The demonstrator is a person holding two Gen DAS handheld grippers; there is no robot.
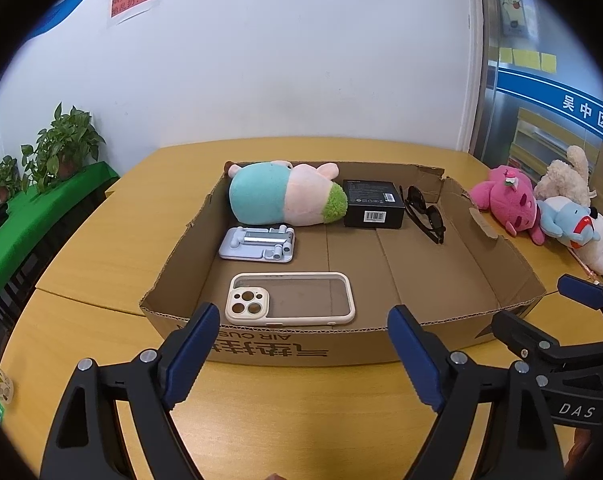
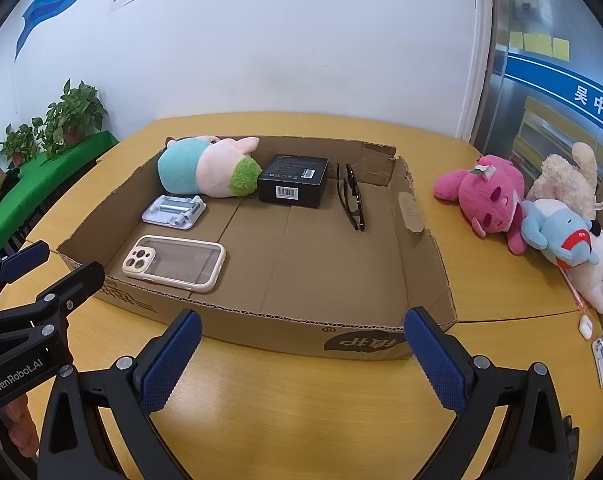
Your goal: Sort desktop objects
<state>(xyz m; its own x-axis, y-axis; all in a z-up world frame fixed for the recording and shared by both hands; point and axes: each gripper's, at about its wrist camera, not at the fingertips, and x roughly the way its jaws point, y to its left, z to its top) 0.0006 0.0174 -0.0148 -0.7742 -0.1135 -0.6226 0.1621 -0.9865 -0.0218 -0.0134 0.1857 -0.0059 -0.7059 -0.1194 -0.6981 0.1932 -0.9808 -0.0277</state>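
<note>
A shallow cardboard box (image 1: pixel 481 264) (image 2: pixel 417 248) sits on the yellow table. In it lie a teal-pink-green plush (image 1: pixel 281 194) (image 2: pixel 205 172), a black carton (image 1: pixel 373 203) (image 2: pixel 293 180), sunglasses (image 1: pixel 423 212) (image 2: pixel 351 196), a grey phone stand (image 1: pixel 257 244) (image 2: pixel 174 210) and a cream phone case (image 1: pixel 289 298) (image 2: pixel 173 262). My left gripper (image 1: pixel 305 354) is open and empty before the box's near wall. My right gripper (image 2: pixel 301 360) is open and empty beside it; it also shows at the right of the left wrist view (image 1: pixel 541 312).
Outside the box at the right lie a pink plush (image 1: pixel 509 200) (image 2: pixel 489 196), a beige plush (image 2: pixel 565 176) and a blue-and-white plush (image 2: pixel 565 244). A white earbud case (image 2: pixel 585 326) and a small stand (image 2: pixel 601 360) lie at the right edge. Potted plants (image 1: pixel 61 144) stand far left.
</note>
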